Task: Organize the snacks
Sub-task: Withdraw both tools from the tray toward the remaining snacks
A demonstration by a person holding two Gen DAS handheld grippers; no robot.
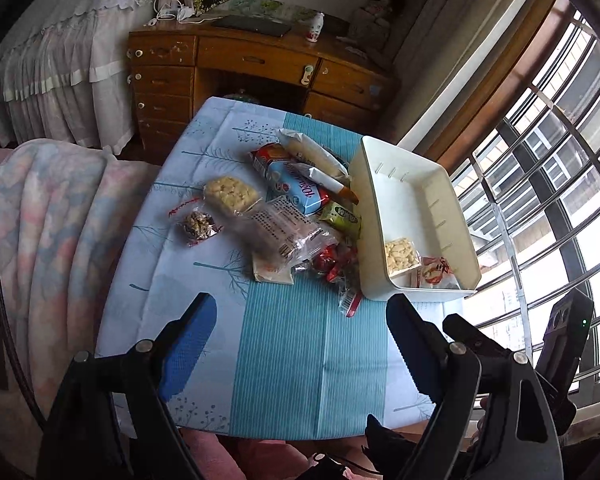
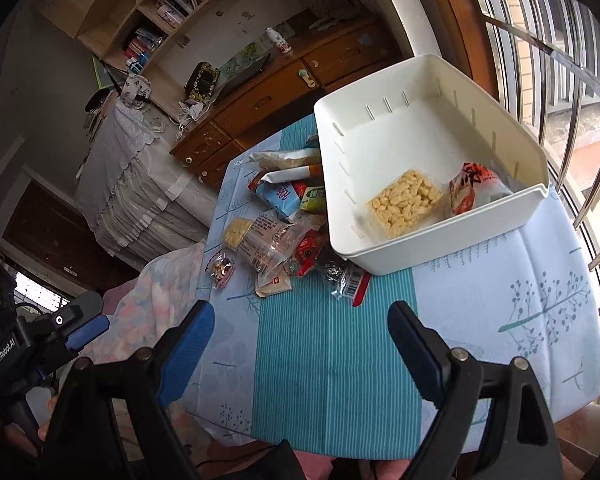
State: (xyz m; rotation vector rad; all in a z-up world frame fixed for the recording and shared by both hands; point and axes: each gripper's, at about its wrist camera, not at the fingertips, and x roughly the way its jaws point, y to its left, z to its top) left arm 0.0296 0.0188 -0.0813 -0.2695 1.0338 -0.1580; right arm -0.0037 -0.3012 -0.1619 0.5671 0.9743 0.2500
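My left camera is looking steeply down over the table from its near edge, facing the desk. My right camera is sitting nearer the white bin, tilting toward the window. Both are sharing the snack pile, the bin and the striped cloth.

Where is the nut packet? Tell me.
In the left wrist view the nut packet lies on the tablecloth at the pile's left edge, just below the puffed-rice bar, far from the white bin.
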